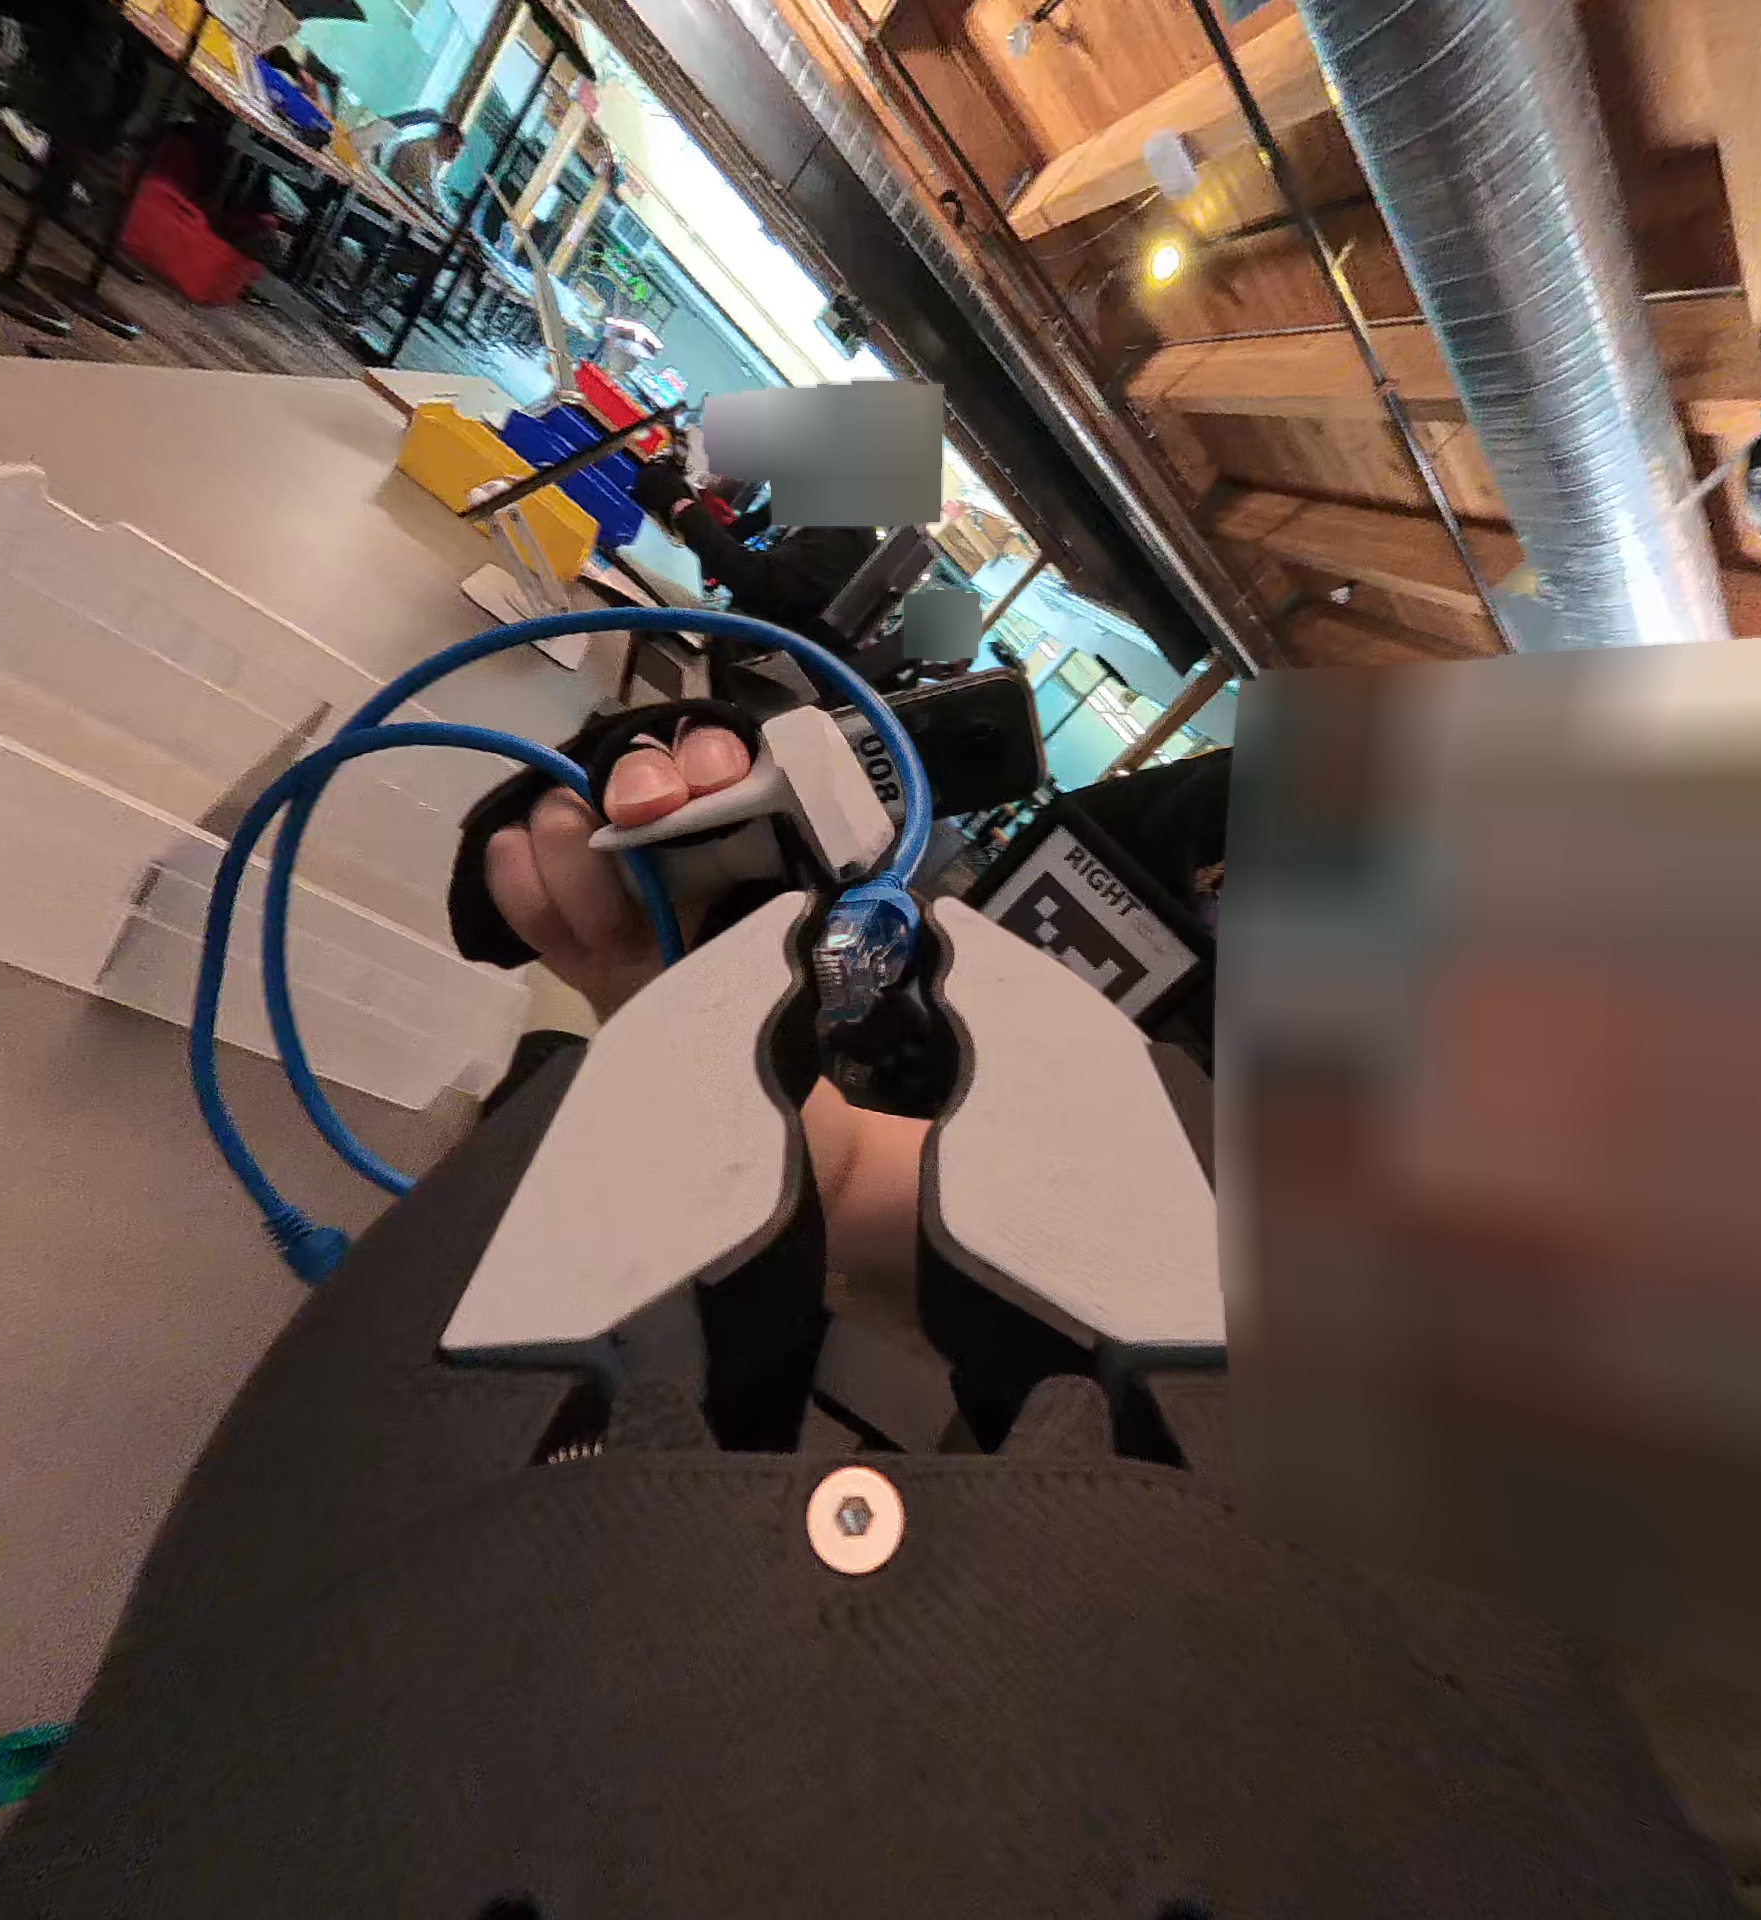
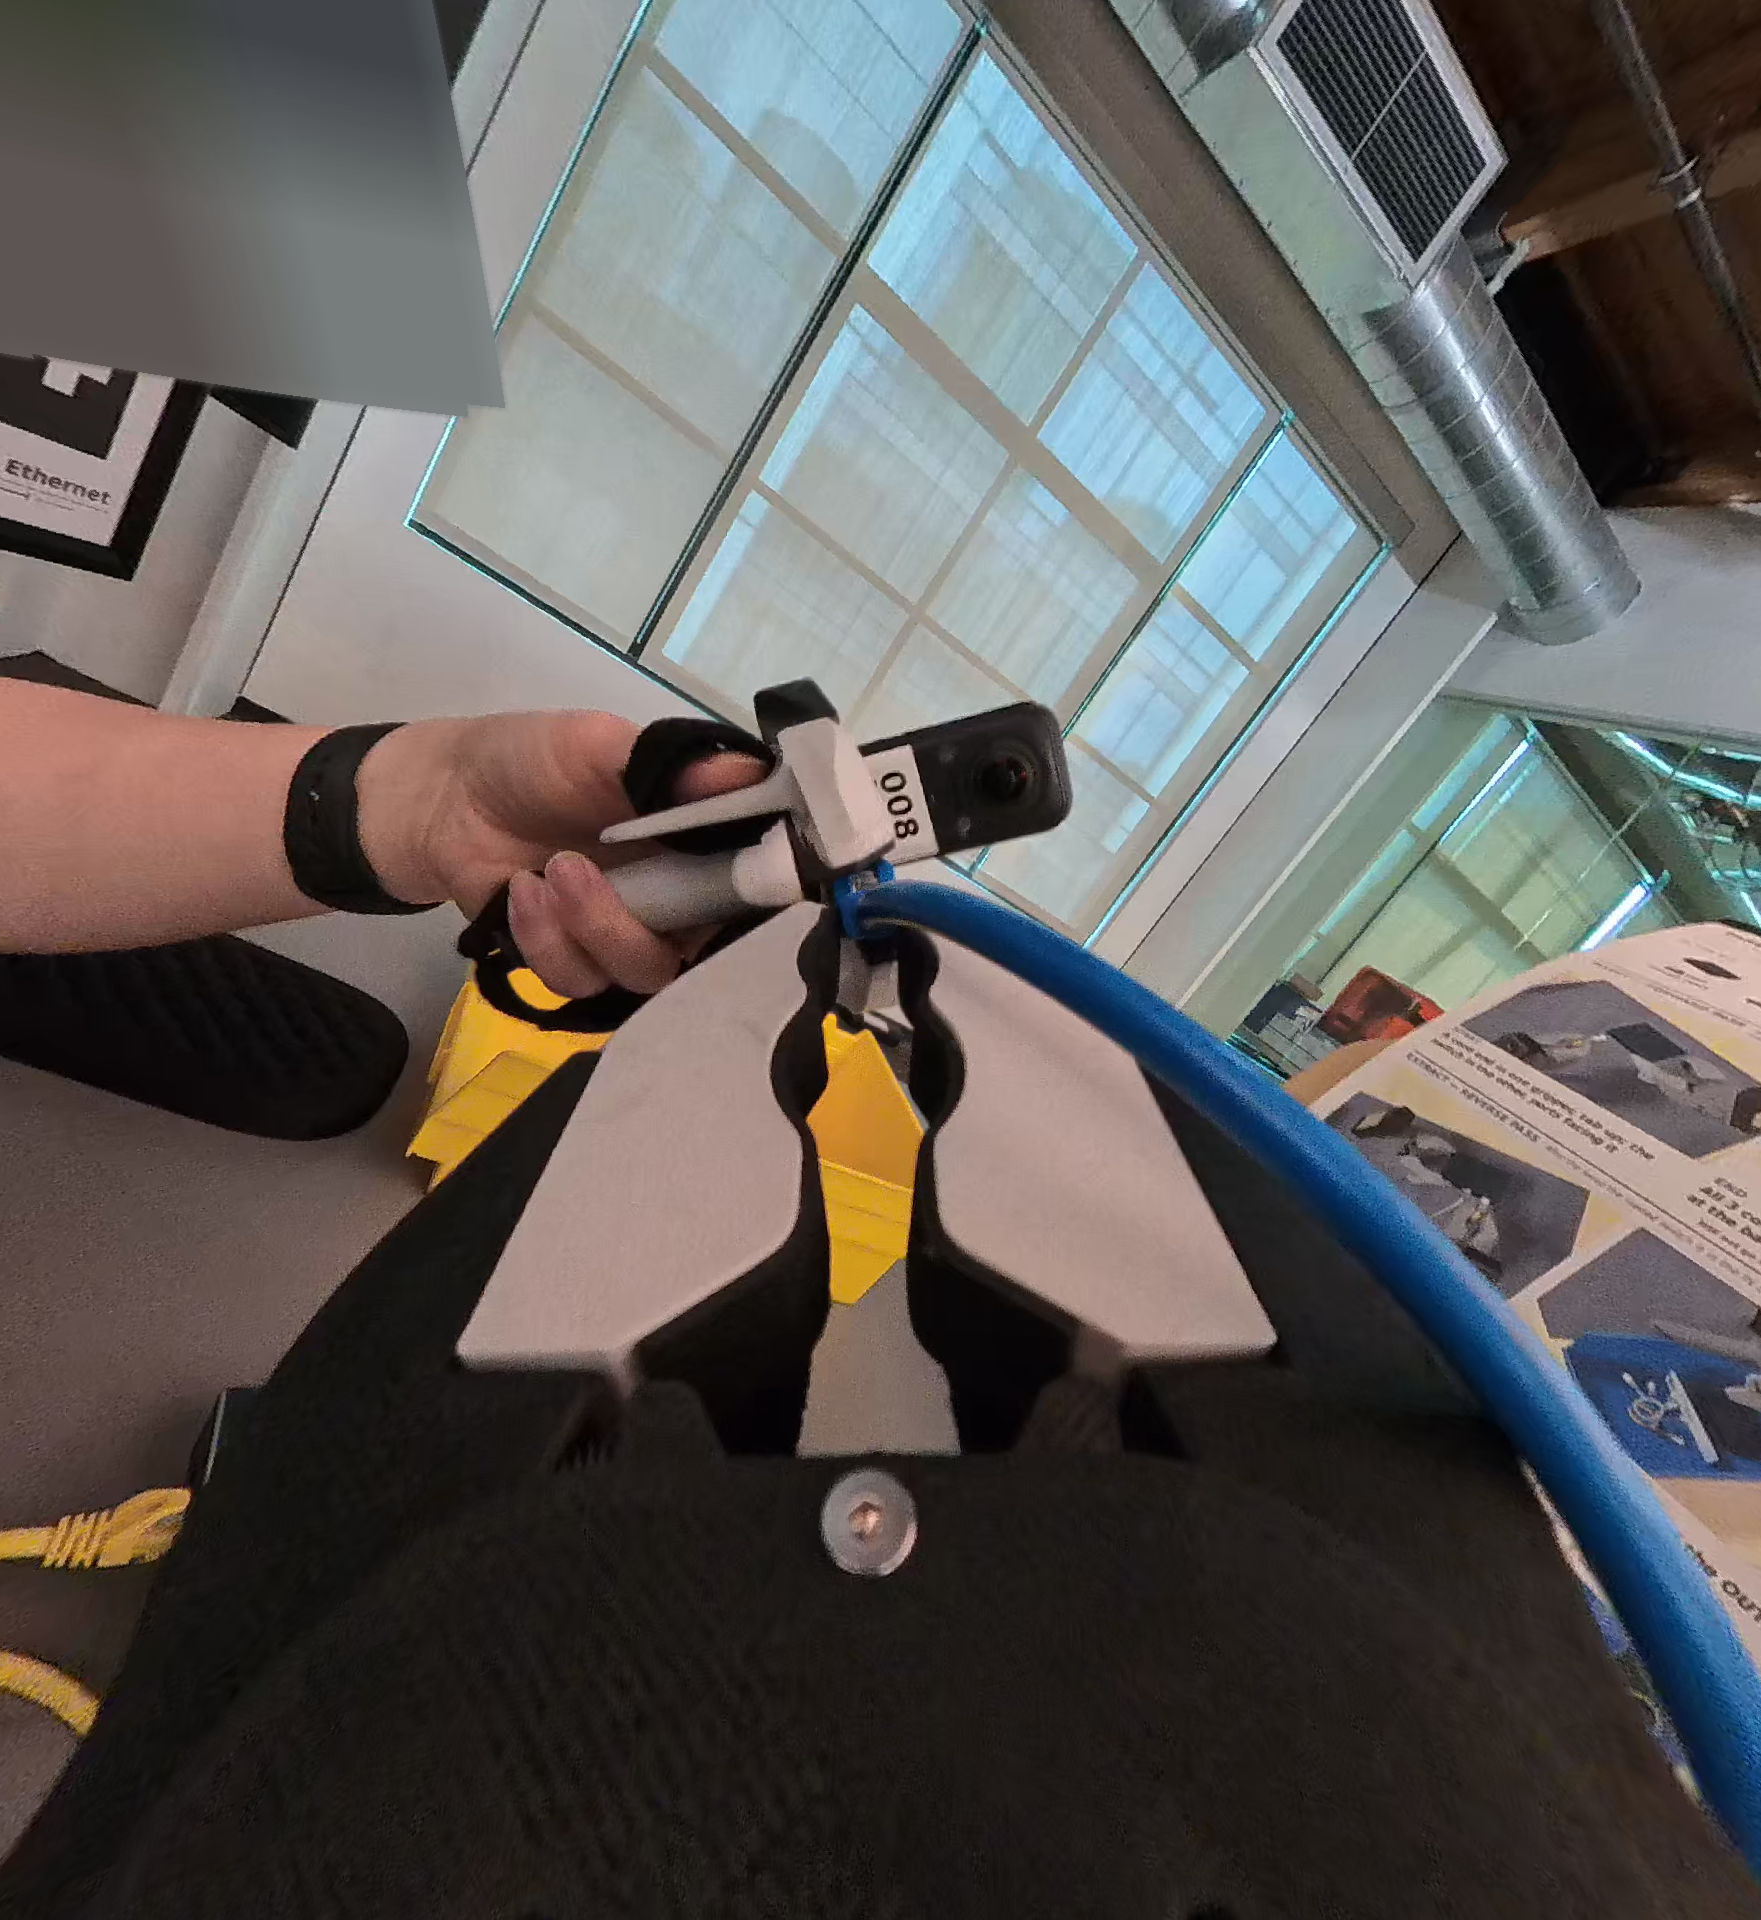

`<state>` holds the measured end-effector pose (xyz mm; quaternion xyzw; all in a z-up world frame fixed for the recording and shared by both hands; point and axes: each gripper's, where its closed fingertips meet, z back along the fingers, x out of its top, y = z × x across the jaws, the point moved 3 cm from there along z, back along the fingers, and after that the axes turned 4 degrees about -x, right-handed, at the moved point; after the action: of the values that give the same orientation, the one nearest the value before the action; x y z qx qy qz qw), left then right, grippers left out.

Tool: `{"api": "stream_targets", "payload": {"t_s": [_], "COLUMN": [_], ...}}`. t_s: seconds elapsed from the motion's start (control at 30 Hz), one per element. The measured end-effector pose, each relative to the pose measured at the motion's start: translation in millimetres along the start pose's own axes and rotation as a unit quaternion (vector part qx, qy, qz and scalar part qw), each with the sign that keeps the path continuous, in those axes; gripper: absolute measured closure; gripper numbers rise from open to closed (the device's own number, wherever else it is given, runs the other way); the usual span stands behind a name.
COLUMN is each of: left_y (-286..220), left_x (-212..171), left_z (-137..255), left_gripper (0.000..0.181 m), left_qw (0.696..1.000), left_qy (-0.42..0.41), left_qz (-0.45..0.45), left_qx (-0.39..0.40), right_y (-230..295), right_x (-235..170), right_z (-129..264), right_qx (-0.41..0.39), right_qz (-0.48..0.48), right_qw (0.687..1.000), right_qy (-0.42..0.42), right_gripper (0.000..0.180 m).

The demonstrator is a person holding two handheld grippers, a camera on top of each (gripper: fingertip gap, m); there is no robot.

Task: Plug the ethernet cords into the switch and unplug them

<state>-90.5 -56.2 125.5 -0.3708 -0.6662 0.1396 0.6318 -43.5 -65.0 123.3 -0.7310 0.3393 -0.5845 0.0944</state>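
Firstly, left wrist view.
- Left claw (image 1: 860,920): centre frame, white pads drawn in on the plug (image 1: 860,956) of the blue ethernet cord (image 1: 263,894). The plug looks clamped, its clear nose pointing down the frame towards the camera.
- Blue ethernet cord: leaves the plug upward, loops to centre left, and drops to its far boot (image 1: 307,1242) on the counter (image 1: 76,1351) at lower left.
- Right claw (image 1: 845,847): just above the plug and tip to tip with the left claw, carried by a gloved hand (image 1: 585,862).
- White trays (image 1: 128,727) at left; yellow bin (image 1: 481,478) at upper left.
- Switch: not in view.

Next, right wrist view.
- Right claw: centre frame, pads nearly together, apparently pinching the blue boot (image 2: 860,899) of the same cord end. The grip is partly hidden.
- Blue ethernet cord: sweeps from the tips to the lower right corner, passing beside this claw.
- Left claw: directly beyond the boot.
- Yellow cord (image 2: 55,1548) at lower left on the counter; yellow bin (image 2: 860,1153) behind the pads; instruction sheet (image 2: 1582,1143) at right.
- Switch: again unseen.

Key relation, as a judgement: the plug's long axis runs claw to claw, nose towards the left claw and cord trailing past the right. Both claws are equally near, so this looks like a regrip before insertion. The nose must face the switch ports once the switch is found.
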Motion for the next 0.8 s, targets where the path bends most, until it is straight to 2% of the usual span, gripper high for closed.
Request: {"api": "stream_targets", "payload": {"t_s": [0.03,0.07,0.2,0.23,0.33,0.43,0.5,0.57,0.63,0.7,0.77,0.8], "left_y": [1.8,3.8,2.0,2.6,9.1,10.5,13.6,17.4,17.9,16.7,13.8,10.6], "left_x": [1.2,2.4,26.2,32.3,46.3,57.7,63.1,64.9,64.1,61.4,57.7,56.4], "left_z": [-0.5,-0.7,4.3,6.3,10.7,10.3,8.9,5.5,-2.0,-12.0,-23.1,-28.8], "left_gripper": [0.159,0.166,0.166,0.166,0.166,0.166,0.166,0.166,0.166,0.166,0.166,0.166], "left_qw": [1.000,0.999,0.994,0.992,0.977,0.969,0.967,0.967,0.971,0.974,0.976,0.978], "left_qy": [0.004,0.012,-0.002,0.002,0.025,0.033,0.034,0.039,0.044,0.052,0.060,0.062], "left_qz": [-0.011,-0.025,-0.053,-0.058,-0.093,-0.101,-0.097,-0.088,-0.078,-0.072,-0.072,-0.071], "left_qx": [0.015,0.036,0.093,0.110,0.193,0.222,0.232,0.235,0.223,0.210,0.197,0.186], "right_y": [-1.9,-3.8,-12.1,-18.0,-19.8,-13.3,-6.8,1.9,6.2,7.2,10.0,13.9], "right_x": [-1.8,-4.2,-14.6,-14.0,-7.2,5.0,25.2,55.9,82.1,97.4,98.6,94.8], "right_z": [0.7,1.7,12.3,15.2,24.2,30.0,25.4,17.2,11.6,15.4,19.9,18.7], "right_qx": [0.000,0.006,0.050,0.039,0.070,0.099,0.121,0.154,0.172,0.168,0.162,0.167], "right_qz": [-0.006,-0.020,-0.106,-0.128,-0.221,-0.234,-0.235,-0.257,-0.293,-0.319,-0.337,-0.337], "right_qw": [1.000,1.000,0.988,0.985,0.963,0.957,0.961,0.954,0.926,0.882,0.844,0.839], "right_qy": [0.004,0.014,0.098,0.107,0.136,0.138,0.081,-0.032,-0.164,-0.304,-0.385,-0.394], "right_gripper": [0.168,0.168,0.164,0.165,0.159,0.158,0.157,0.158,0.159,0.163,0.166,0.168]}}
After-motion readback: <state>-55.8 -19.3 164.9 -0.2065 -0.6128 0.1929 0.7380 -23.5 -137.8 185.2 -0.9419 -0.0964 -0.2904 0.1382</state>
